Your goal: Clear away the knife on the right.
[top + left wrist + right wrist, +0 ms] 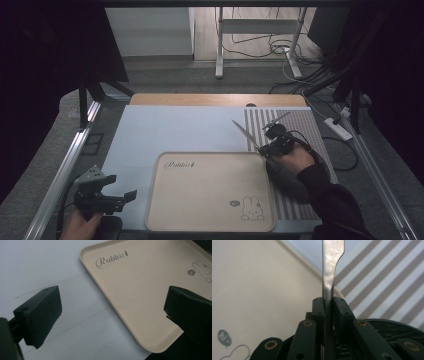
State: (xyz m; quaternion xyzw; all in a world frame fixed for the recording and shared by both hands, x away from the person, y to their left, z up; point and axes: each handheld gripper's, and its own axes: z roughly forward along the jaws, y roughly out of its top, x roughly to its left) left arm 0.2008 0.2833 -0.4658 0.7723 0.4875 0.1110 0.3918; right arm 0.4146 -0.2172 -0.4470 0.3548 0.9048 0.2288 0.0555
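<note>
A beige tray (210, 190) with "Rabbit" lettering and a rabbit drawing lies at the front middle of the table. Over its right edge my right gripper (269, 150) is shut on a metal table knife (245, 134), whose blade points up and to the far left. In the right gripper view, the pads of the right gripper (329, 302) clamp the knife (332, 265) above the tray's (262, 290) border. My left gripper (120, 187) is held open near the front left corner. In the left gripper view, the left gripper (112, 312) has nothing between its jaws and faces the tray (140, 290).
A pale blue sheet (165, 130) covers the table under the tray. A striped mat (300, 125) lies along the right side, seen also as the striped mat (387, 285) beside the knife. Metal rails run along both table sides. Cables and desk legs stand on the floor beyond.
</note>
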